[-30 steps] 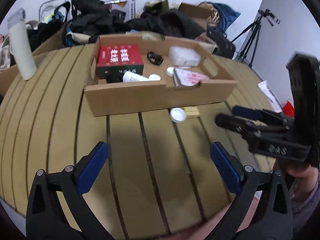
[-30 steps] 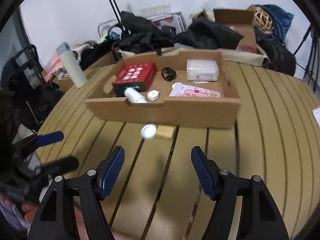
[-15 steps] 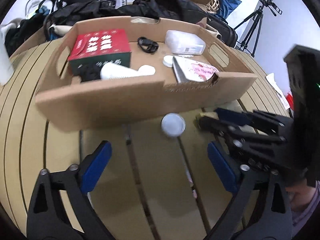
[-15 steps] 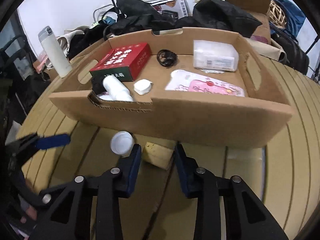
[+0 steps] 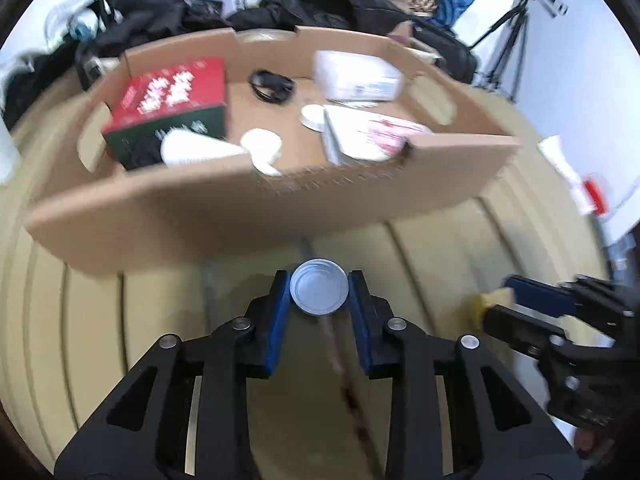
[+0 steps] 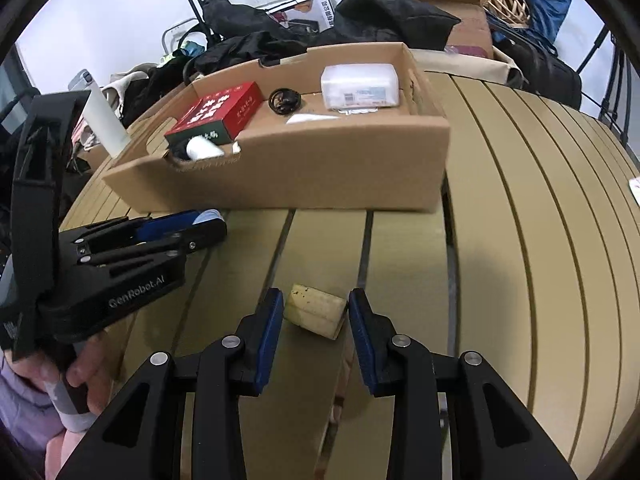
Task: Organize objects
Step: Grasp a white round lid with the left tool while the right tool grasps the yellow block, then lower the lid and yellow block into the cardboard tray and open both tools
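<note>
Left gripper (image 5: 319,293) closing, its fingers (image 5: 276,312) touching the lid (image 5: 319,293) on the desk (image 6: 520,240) before the box (image 5: 248,208); right gripper (image 6: 315,311) clenched on the block (image 6: 316,311) beside it

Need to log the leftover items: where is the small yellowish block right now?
In the right wrist view, the yellowish block lies on the slatted table between the right gripper pads, before the cardboard box.

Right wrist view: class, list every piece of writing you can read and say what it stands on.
"GenRobot.AI": on the side of the left tool.
Red box: white characters, too small to read.
White packet: printed label, too small to read.
Carton behind the tray: print blurred.
</note>
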Motion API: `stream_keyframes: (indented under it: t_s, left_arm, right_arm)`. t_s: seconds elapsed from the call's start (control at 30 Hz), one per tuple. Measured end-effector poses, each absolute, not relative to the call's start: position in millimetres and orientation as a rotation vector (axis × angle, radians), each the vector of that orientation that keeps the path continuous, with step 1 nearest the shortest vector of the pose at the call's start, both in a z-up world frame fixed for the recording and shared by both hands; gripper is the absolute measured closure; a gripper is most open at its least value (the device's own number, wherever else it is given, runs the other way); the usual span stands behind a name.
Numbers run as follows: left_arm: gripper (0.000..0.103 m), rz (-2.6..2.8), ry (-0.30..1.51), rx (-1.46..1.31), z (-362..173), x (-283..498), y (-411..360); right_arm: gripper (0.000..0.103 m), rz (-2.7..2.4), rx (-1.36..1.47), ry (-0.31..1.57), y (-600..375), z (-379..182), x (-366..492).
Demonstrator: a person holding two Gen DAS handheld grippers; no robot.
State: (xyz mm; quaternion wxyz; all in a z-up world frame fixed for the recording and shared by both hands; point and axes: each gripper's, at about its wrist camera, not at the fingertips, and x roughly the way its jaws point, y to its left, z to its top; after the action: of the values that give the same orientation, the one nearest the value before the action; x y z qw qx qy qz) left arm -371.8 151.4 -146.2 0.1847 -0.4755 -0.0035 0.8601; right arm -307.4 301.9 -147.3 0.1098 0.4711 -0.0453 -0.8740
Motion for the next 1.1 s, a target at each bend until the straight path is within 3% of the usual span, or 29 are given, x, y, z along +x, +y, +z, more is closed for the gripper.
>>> stream_keyframes:
  t_s: [0.13,0.4,0.5,0.6,0.9,1.1]
  left_arm:
    - [0.078,2.475,0.028,-1.261,-107.4,-329.1,141.9]
    - [0.078,2.509,-0.150,-1.106,-7.9,-189.8,82.7]
    - [0.078,2.496,-0.220,-1.066,12.6,-149.4,70.3]
    - [0.078,2.512,-0.179,-1.033,24.1,-118.0,70.6]
    - [0.078,2.520,-0.140,-0.969,40.7,-84.0,74.5]
    - [0.078,2.407,-0.176,-0.981,61.8,-127.6,72.2]
  right_arm:
    - [0.066,-2.593,1.336,-0.124,303.2,-121.8,-278.0]
    - [0.066,-2.646,1.139,-0.077,302.0,-38.9,-162.3]
    - [0.066,-2.625,1.084,-0.053,293.3,-20.2,-111.1]
    - [0.066,-2.611,1.049,-0.043,286.8,-11.9,-71.1]
    - [0.066,-2.631,0.968,-0.024,280.0,-2.5,-30.9]
    - [0.066,-2.602,0.924,0.004,279.1,18.6,-59.7]
